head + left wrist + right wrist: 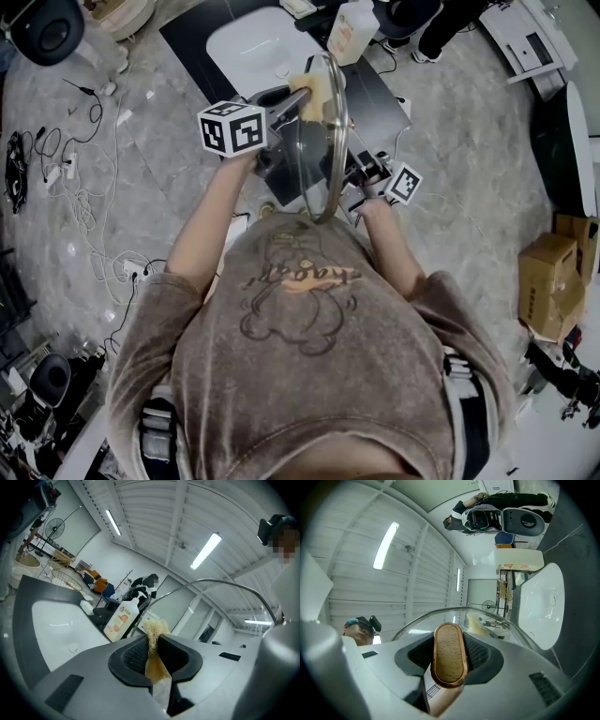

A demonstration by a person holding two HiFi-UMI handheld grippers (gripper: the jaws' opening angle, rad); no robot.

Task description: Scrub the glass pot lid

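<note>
Standing over the white sink (253, 52) at upper centre, I hold the glass lid (330, 141) upright on its edge at mid-frame. My right gripper (451, 649) is clamped on the lid's wooden handle (449, 665). My left gripper (154, 654) pinches a yellow scrubber (154, 632) against the glass.

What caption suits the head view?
Left gripper holds a yellow scrubber at the upright glass lid; right gripper grips it.
</note>
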